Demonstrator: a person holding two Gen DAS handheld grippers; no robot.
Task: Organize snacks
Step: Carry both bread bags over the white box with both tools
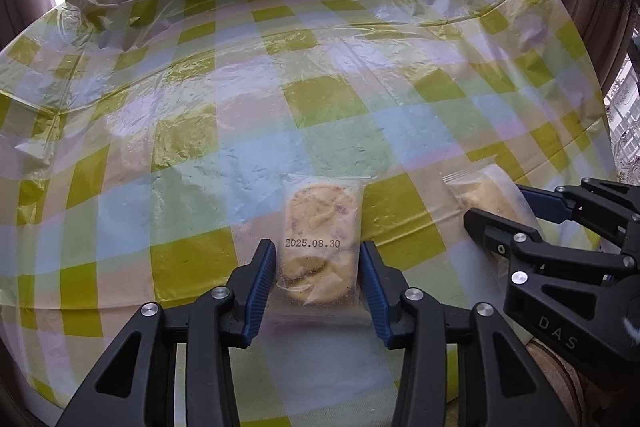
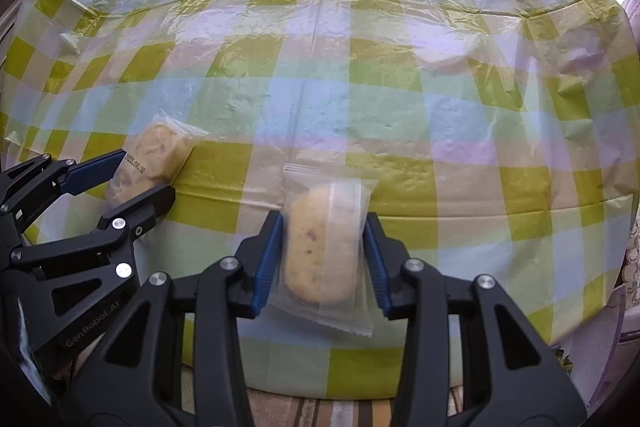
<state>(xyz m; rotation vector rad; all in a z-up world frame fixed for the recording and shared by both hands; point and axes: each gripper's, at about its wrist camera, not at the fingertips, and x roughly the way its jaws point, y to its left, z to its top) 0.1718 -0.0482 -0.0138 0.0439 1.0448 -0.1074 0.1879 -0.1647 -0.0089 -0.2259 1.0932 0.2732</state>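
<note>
1. Our left tongs (image 1: 318, 277) are nearest in the left view. They pinch a clear cookie packet (image 1: 320, 239) with a date printed on it. The blue pads (image 1: 260, 287) press on both of its sides.
2. Our right tongs (image 2: 325, 259) pinch a second cookie packet (image 2: 326, 255) the same way, by its sides.
3. Both packets are at the near part of the table (image 2: 440, 107), close beside each other but not touching. We cannot tell if they rest on the checked plastic cover (image 1: 200, 87) or hang just above it.
4. The wrappers are thin and slippery. If we tip them, a packet could slide out and drop.
5. If we squeeze harder, the cookies inside could crack.
6. The two tongs are close. If we bring them nearer, they could bump and knock a packet loose.
7. The wrinkly cover could catch a packet's corner if we drag it.
</note>
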